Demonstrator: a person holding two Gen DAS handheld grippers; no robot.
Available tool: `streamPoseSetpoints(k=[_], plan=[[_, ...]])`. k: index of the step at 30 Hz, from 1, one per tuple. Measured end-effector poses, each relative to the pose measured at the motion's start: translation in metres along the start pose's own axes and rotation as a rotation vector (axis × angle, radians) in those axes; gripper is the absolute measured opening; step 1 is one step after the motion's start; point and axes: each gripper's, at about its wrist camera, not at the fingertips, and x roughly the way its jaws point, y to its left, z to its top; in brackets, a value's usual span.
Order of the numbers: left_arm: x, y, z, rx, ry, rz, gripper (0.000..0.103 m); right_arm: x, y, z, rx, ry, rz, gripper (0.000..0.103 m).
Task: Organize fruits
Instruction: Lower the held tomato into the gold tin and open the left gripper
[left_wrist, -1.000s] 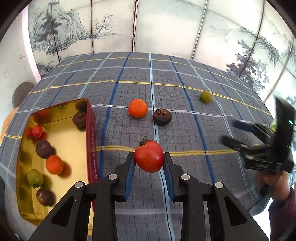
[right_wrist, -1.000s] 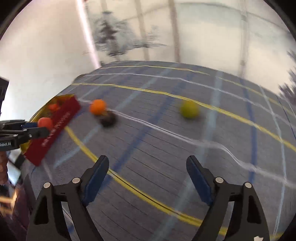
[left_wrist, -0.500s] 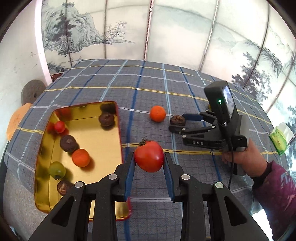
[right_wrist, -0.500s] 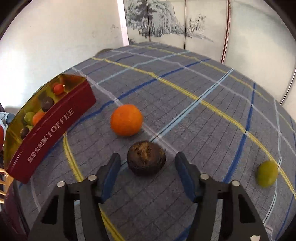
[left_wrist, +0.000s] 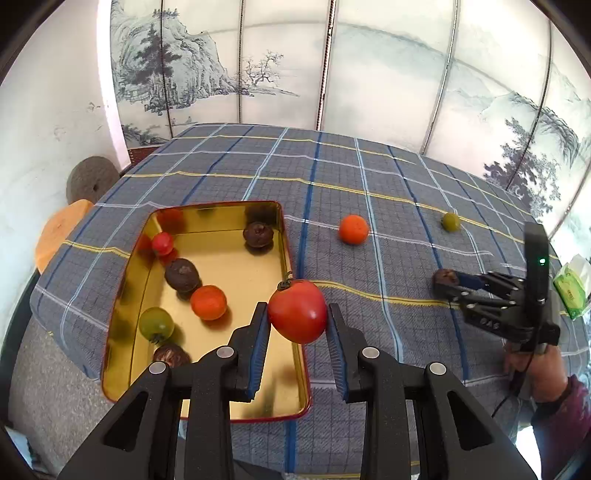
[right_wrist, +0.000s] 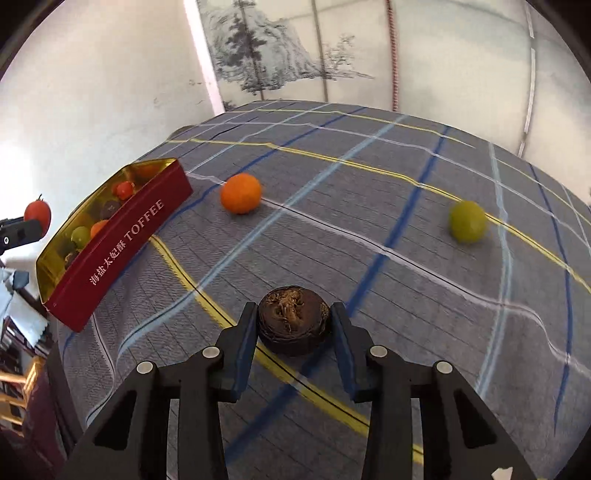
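Observation:
My left gripper (left_wrist: 297, 325) is shut on a red tomato (left_wrist: 297, 311) and holds it above the right rim of the gold tin (left_wrist: 236, 373), which holds several small fruits. My right gripper (right_wrist: 293, 325) is shut on a dark brown round fruit (right_wrist: 293, 319) and holds it above the cloth; it also shows in the left wrist view (left_wrist: 448, 278) at the right. An orange fruit (left_wrist: 354, 229) and a green fruit (left_wrist: 451, 222) lie on the plaid cloth farther back. In the right wrist view the orange (right_wrist: 241, 193), the green fruit (right_wrist: 467, 220) and the tin's red side (right_wrist: 122, 242) show.
The plaid tablecloth (left_wrist: 369, 177) covers the round table. A green tissue pack (left_wrist: 570, 288) lies at the right edge. A painted folding screen (left_wrist: 332, 66) stands behind the table. A round orange stool (left_wrist: 61, 232) stands at the left, below the table.
My right gripper has closed on the dark brown fruit, lifted it and drawn back to the right. My left gripper has risen with the tomato and moved over the tin's rim.

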Motion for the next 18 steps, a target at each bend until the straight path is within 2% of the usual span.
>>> streamPoseSetpoints(k=[5, 11, 18], plan=[[-0.004, 0.002, -0.008, 0.015, -0.012, 0.046, 0.031, -0.002, -0.013, -0.002, 0.056, 0.000, -0.007, 0.036], [-0.006, 0.009, -0.017, 0.036, -0.029, 0.104, 0.032, 0.003, -0.011, -0.002, 0.053, 0.021, -0.018, 0.036], [0.002, 0.044, -0.028, -0.045, -0.006, 0.102, 0.032, 0.004, -0.012, -0.001, 0.056, 0.025, -0.028, 0.036]])
